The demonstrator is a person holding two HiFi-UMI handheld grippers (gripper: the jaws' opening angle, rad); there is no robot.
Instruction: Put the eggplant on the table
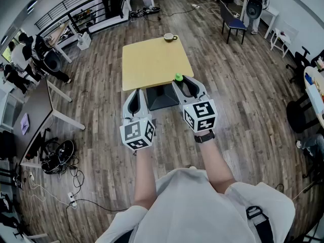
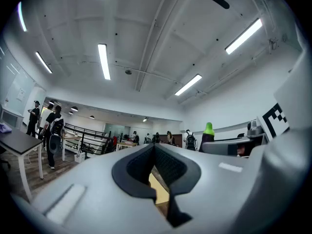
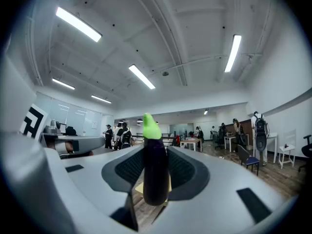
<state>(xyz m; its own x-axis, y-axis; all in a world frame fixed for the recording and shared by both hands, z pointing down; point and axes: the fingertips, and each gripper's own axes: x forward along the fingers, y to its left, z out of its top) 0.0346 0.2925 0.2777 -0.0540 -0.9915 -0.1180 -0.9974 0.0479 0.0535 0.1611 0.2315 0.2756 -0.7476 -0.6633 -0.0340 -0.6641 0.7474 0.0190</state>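
While clamping eggplant point(image 3: 156, 174) upright in right gripper point(image 3: 156, 152), left gripper point(image 2: 154, 147) closed, empty: reach over table point(image 1: 152, 65), lower to contact, then open.

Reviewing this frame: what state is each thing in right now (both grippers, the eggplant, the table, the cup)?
right gripper: fingers shut on the eggplant.
eggplant: upright between the right gripper's fingers, green cap up, held in the air, not yet on the table.
left gripper: fingers together, nothing between them.
table: carries only a cup, at its far edge.
cup: upright; contents cannot be told.
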